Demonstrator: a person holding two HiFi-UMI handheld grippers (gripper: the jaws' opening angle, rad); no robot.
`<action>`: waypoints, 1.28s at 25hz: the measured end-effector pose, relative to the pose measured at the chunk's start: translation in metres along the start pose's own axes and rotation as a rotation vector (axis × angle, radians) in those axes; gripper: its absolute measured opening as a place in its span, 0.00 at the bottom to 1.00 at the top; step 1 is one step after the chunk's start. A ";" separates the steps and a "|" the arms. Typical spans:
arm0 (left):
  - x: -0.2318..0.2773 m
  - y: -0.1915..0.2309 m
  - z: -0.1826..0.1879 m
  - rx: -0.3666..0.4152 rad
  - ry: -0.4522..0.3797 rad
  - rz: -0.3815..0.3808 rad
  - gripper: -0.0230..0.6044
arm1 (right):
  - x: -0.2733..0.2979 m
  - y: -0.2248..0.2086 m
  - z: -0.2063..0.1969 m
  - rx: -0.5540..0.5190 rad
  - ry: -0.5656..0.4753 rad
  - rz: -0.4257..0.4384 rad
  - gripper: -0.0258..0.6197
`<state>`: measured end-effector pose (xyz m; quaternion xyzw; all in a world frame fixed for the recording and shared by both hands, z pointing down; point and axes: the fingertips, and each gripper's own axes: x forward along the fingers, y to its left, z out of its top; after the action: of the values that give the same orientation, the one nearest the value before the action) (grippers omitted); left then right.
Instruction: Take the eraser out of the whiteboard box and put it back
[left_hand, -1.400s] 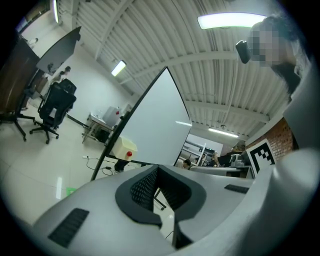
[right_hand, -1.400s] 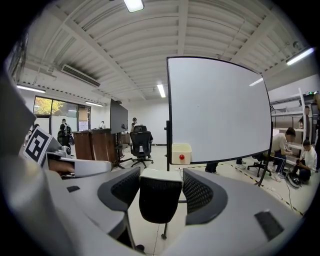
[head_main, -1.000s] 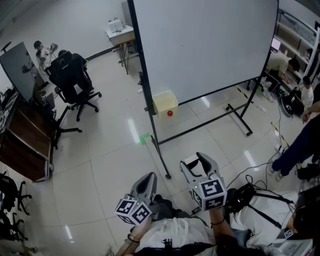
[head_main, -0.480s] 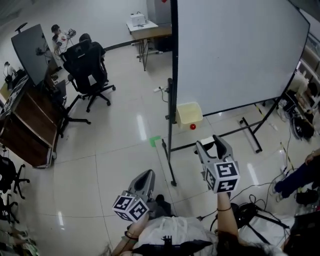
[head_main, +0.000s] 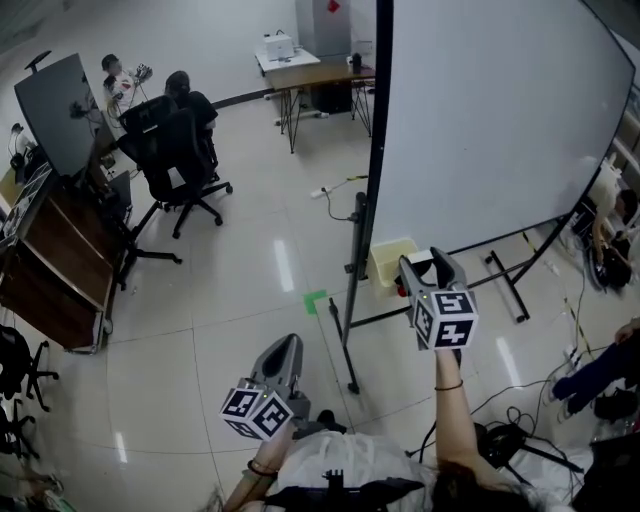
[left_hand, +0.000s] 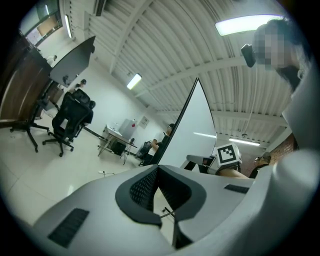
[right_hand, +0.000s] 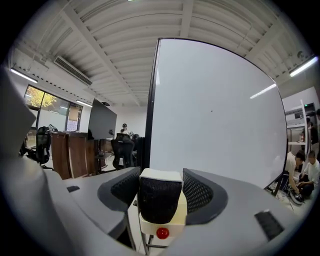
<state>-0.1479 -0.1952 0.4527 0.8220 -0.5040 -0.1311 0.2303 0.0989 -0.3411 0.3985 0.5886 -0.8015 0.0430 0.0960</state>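
The left tongs (head_main: 286, 350) hang low by the person's body, jaws together on nothing and well short of the work. The right tongs (head_main: 427, 263) reach ahead and are far nearer. They are clamped on the eraser (right_hand: 159, 199), a block with a white back on top and a dark felt face turned towards the camera. It is seen end-on, so its long axis cannot be told. Straight ahead of these tongs and a little below lies the box (head_main: 386, 264), pale yellow with a red knob (right_hand: 161, 233) on its front. It hangs at the lower edge of the whiteboard (head_main: 480, 130). The return looks like a short push forward and down.
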 end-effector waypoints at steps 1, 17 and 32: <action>0.003 0.005 0.003 0.001 -0.002 0.002 0.01 | 0.010 -0.001 -0.004 -0.002 0.011 -0.006 0.47; 0.022 0.048 0.022 -0.013 -0.010 0.026 0.01 | 0.081 -0.012 -0.111 0.043 0.196 -0.059 0.48; 0.025 0.009 0.002 -0.004 0.037 -0.073 0.01 | -0.001 -0.004 -0.065 0.067 0.020 -0.063 0.49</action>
<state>-0.1439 -0.2214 0.4559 0.8418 -0.4690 -0.1251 0.2362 0.1095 -0.3293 0.4613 0.6158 -0.7799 0.0724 0.0855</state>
